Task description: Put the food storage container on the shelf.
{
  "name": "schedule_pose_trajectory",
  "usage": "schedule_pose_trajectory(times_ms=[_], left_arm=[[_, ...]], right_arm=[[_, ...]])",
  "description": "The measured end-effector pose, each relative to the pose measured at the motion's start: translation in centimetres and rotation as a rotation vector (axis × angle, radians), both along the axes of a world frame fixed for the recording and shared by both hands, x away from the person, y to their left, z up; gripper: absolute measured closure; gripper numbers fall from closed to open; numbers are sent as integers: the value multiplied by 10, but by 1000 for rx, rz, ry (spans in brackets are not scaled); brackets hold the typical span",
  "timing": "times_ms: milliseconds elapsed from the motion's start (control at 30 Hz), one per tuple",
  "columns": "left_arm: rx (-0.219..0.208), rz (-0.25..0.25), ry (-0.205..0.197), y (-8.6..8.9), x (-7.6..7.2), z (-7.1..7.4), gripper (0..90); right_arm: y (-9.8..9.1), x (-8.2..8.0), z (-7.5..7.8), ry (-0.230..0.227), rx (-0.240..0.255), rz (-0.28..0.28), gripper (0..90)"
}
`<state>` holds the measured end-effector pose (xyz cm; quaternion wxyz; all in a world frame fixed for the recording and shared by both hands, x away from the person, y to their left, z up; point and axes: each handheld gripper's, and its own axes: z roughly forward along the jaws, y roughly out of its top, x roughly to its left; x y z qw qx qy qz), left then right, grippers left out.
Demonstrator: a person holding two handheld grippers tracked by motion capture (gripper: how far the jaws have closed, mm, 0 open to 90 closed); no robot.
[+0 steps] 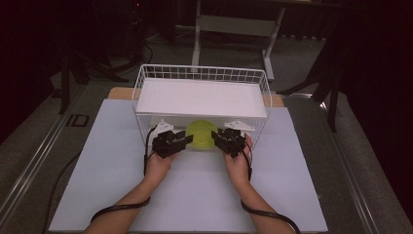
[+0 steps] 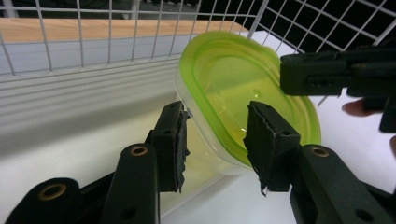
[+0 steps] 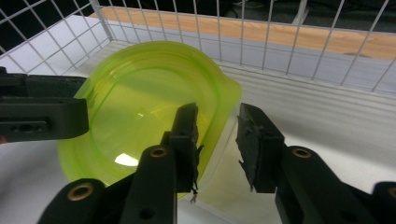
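Both hands reach level, left gripper (image 1: pixel 181 140) and right gripper (image 1: pixel 220 137) part-open astride green-lidded container (image 1: pixel 201 135) rim

container base (image 2: pixel 205 154): lower centre of the left gripper view, partly hidden behind the black jaws
container lid (image 1: pixel 201 134): centre of the high view, far part hidden under the white shelf (image 1: pixel 202 97)
forearms: cut off by the bottom edge of the high view
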<state>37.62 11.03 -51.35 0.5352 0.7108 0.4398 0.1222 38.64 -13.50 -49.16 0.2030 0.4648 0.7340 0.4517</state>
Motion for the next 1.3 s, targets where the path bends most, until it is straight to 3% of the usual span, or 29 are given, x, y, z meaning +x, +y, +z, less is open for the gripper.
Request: schedule_pose_trajectory(times_ms=[233,433,500,533,567,633,733,800,833,867,967,1100,1300], left_arm=[[4,19,1,1,4,0,448],[-43,20,0,6,3,2,368],[-54,12,-3,8,3,2,324],[-77,-26,-20,9,0,3,324],[-72,-38,-24,10,-1,3,252],[-52,-43,-42,11,-6,4,231],[-59,-56,-54,13,-12,6,151],[-70,-61,-72,17,-18,7,144],[-79,-83,-66,20,-23,9,31],[-79,-83,-66,20,-23,9,16],[-89,-90,-59,26,-34,10,16],[4,-89,-121,31,-51,10,16],[-22,-54,-153,41,-61,7,16]], right_arm=[[0,3,-4,0,17,-20,562],[2,-2,0,-17,20,-10,533],[3,-3,0,-22,17,-5,531],[3,-5,1,-29,18,-6,531],[2,-8,3,-34,26,1,526],[1,-14,5,-36,41,3,533],[2,-20,6,-37,41,17,548],[4,-29,6,-47,17,32,597],[4,-36,4,-45,-7,32,715],[4,-36,4,-45,-7,32,715],[5,-41,0,-26,-25,41,896],[8,-42,-9,4,-31,52,899],[19,-38,-23,49,-33,63,900]])
